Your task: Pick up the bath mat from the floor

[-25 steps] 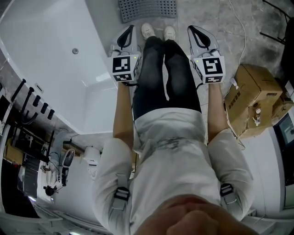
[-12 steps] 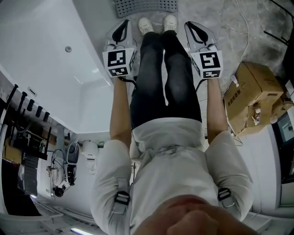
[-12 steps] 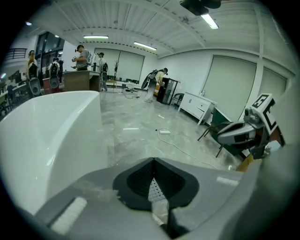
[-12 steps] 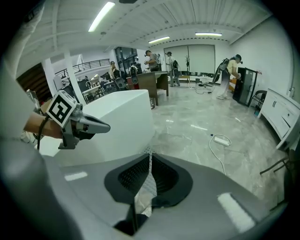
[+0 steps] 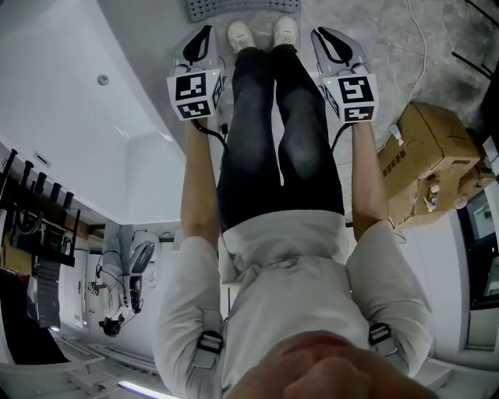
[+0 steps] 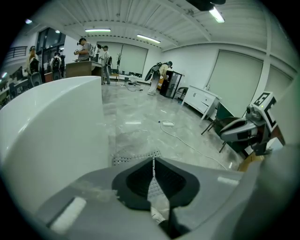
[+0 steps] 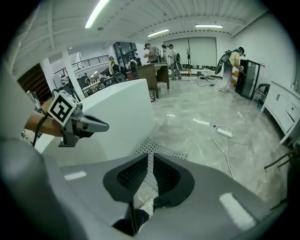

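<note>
The grey perforated bath mat [image 5: 234, 8] lies on the marble floor at the top edge of the head view, just past the person's white shoes [image 5: 238, 33]. My left gripper [image 5: 204, 30] hangs beside the left leg, shut and empty, pointing down at the mat [image 6: 133, 158]. On the other side of the legs my right gripper [image 5: 318, 33] does the same; its jaws have just been opening and stand a narrow crack apart with nothing between them. The mat [image 7: 161, 149] shows beyond the right gripper's [image 7: 150, 155] tips. Neither gripper touches it.
A white bathtub [image 5: 70, 117] runs along the left, close to the left gripper. A cardboard box [image 5: 417, 156] stands at the right. A white cable [image 5: 421, 39] and power strip [image 6: 166, 123] lie on the floor beyond. Several people stand far off.
Both grippers have sunk toward the floor and slid up the head view, closer to the mat. The mat itself has not moved.
</note>
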